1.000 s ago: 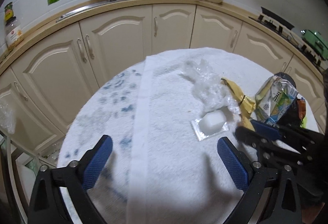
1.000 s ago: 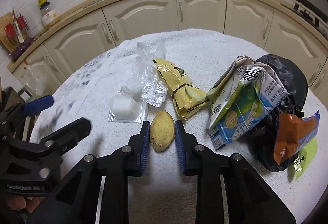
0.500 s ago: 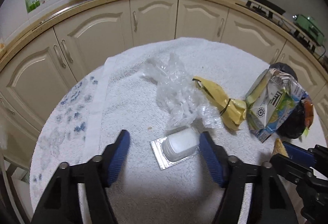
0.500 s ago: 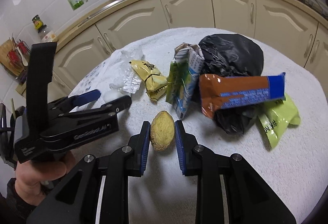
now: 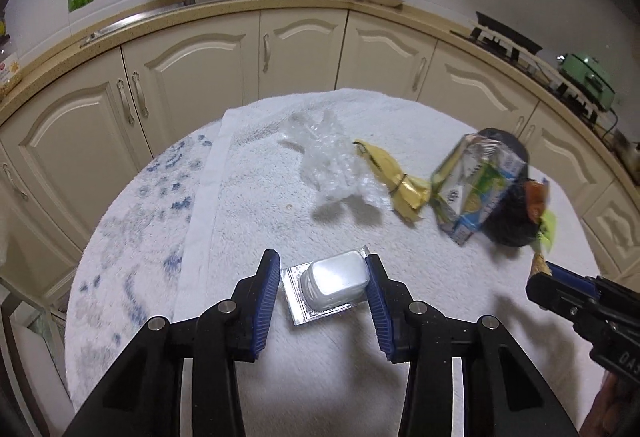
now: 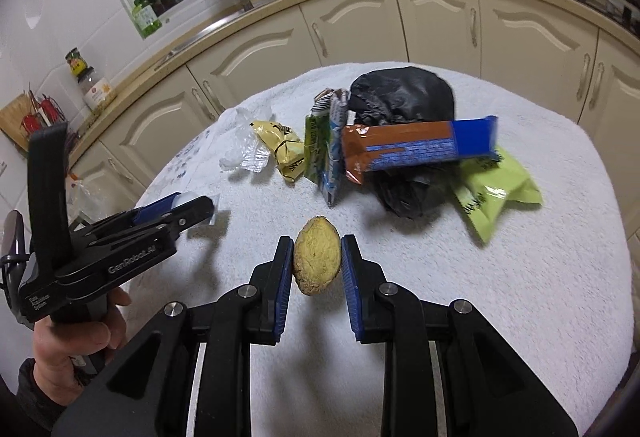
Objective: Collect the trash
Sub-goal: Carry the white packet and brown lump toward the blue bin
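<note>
A small white plastic cup with a foil rim point(image 5: 336, 279) lies on the white towel point(image 5: 248, 221). My left gripper point(image 5: 322, 265) straddles it with jaws closing. The right pad touches the cup's side; the left pad is at the foil rim, short of the cup body. My right gripper point(image 6: 316, 249) is shut on a yellow oval peel point(image 6: 318, 261) and holds it above the towel. It faces a black trash bag point(image 6: 400, 97). In the right wrist view the left gripper point(image 6: 192, 207) is at the left, held by a hand point(image 6: 68, 345).
Crumpled clear plastic point(image 5: 332, 169), a yellow wrapper point(image 5: 396, 177) and a flattened drink carton point(image 5: 472, 189) lie beyond the cup. A brown-and-blue snack wrapper point(image 6: 420, 149) and a green packet point(image 6: 492, 189) rest on the black bag. Cream kitchen cabinets point(image 5: 304, 49) curve behind the table.
My left gripper came forward over the white cup and its jaws narrowed from wide apart to around it. My right gripper carried the peel to the right, now facing the black bag.
</note>
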`<state>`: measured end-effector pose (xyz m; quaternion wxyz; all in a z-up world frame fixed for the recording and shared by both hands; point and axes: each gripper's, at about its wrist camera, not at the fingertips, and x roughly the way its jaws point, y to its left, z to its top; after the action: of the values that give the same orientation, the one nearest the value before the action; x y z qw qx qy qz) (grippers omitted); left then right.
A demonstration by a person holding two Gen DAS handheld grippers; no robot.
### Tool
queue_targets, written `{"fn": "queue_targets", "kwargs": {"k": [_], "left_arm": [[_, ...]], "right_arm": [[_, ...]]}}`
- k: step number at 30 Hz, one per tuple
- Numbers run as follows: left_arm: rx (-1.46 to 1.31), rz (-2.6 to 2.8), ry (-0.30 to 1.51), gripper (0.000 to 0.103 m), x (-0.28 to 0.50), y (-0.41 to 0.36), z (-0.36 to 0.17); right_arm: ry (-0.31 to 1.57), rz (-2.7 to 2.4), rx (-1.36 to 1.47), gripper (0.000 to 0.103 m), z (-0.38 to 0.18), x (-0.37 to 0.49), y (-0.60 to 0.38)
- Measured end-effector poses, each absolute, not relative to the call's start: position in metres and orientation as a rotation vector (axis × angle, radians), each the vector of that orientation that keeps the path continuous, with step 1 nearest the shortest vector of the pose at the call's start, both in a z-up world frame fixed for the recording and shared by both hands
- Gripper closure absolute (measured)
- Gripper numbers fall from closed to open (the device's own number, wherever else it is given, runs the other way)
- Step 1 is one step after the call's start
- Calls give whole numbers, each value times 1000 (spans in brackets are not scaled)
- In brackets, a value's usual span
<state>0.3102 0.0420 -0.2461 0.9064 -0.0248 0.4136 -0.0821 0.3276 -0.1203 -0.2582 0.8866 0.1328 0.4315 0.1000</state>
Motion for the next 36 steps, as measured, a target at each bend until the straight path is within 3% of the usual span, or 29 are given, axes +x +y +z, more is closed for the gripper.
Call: {"fn": "queue_targets", "kwargs": {"k": [20,36], "left_arm": [[15,-307,617,65,166,-30,-138],[69,-483,506,64,103,-114,-98]], "right_arm": [[680,91,338,79,-182,229,-205],[545,-58,404,79,-145,151,-295]]}}
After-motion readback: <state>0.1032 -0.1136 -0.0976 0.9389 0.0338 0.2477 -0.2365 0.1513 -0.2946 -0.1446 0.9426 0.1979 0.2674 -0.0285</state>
